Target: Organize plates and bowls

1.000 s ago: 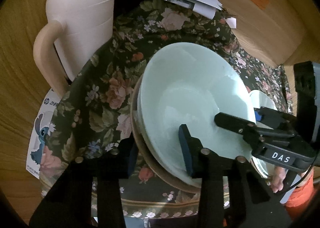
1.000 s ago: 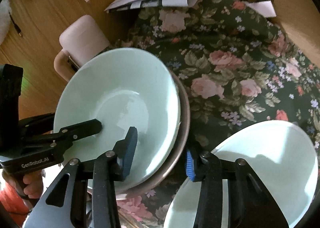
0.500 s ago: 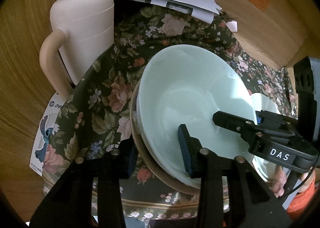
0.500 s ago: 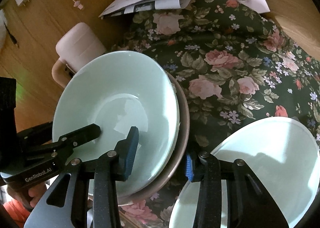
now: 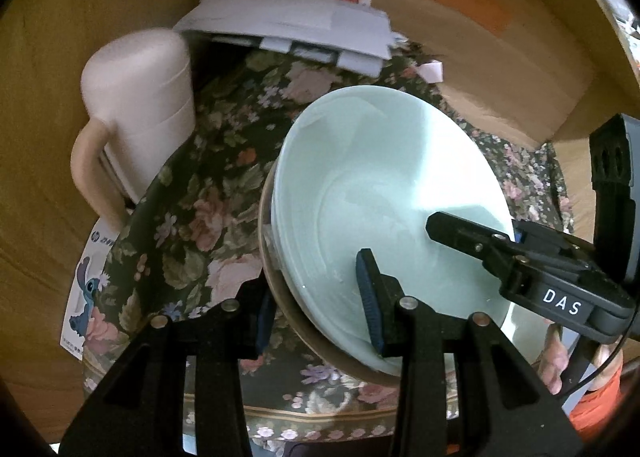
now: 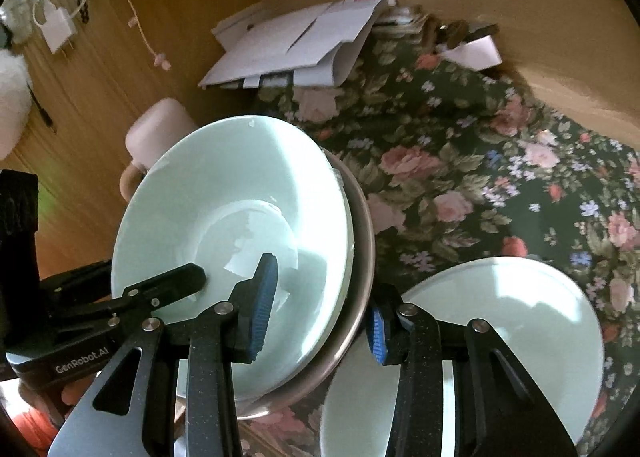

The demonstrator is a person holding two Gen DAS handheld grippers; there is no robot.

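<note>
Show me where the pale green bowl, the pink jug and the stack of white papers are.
pale green bowl (image 5: 384, 185), left wrist view, on its inner wall.
pink jug (image 5: 140, 97), left wrist view, on its body below the lid.
stack of white papers (image 6: 296, 45), right wrist view, on the top sheet.

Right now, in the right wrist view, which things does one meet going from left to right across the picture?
Left gripper → pale green bowl stacked in a brown-rimmed dish → second pale green plate on the floral tablecloth.
</note>
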